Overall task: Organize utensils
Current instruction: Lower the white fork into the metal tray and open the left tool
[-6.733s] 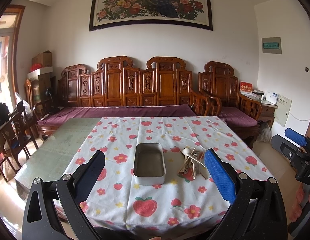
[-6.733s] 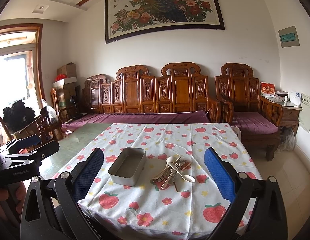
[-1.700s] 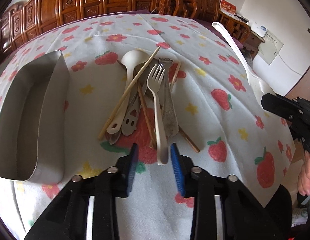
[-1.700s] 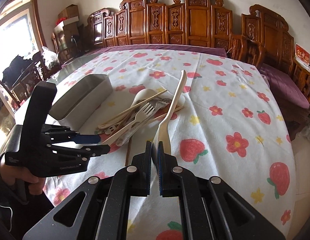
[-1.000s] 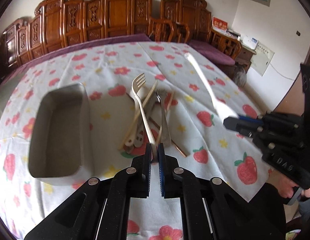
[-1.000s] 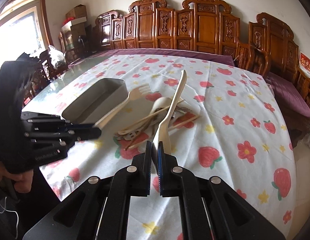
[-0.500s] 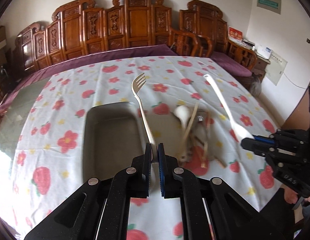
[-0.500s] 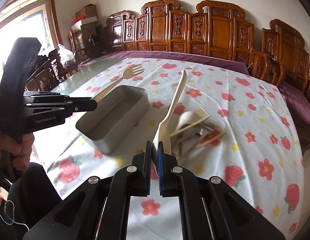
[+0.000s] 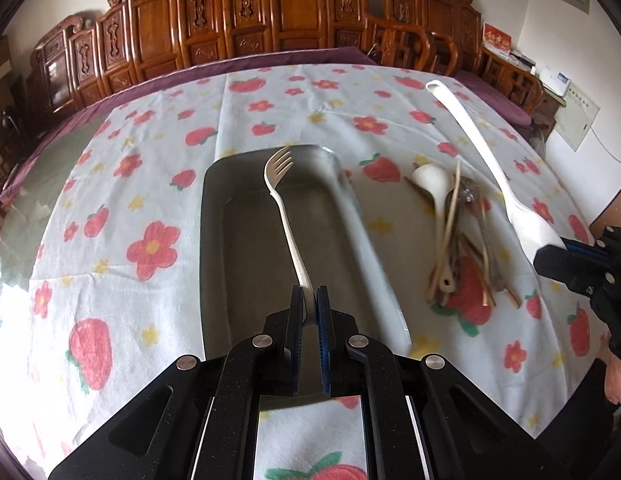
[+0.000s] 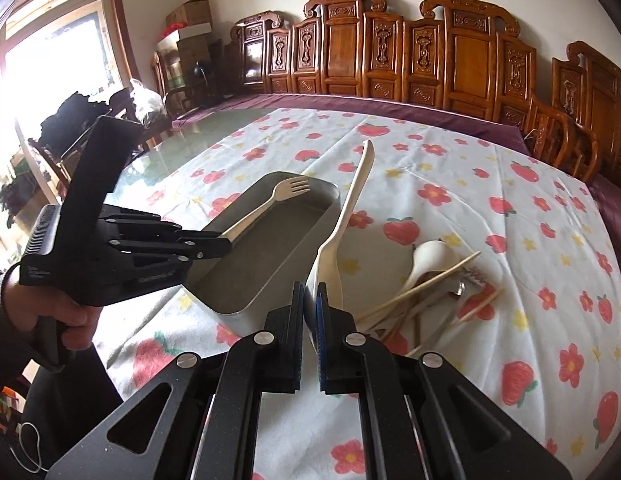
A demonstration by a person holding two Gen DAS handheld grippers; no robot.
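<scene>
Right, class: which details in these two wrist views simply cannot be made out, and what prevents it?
- Utensil pile, left wrist view: motion blur; item count unclear.
- Fork handle end: hidden between the left gripper fingers.
- White spoon bowl: partly covered by the right gripper.
- Metal tin near wall, left wrist view: behind the gripper.

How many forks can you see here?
2. A pale fork held by the left gripper over the tin, and a metal fork in the pile. More may be hidden there.
</scene>
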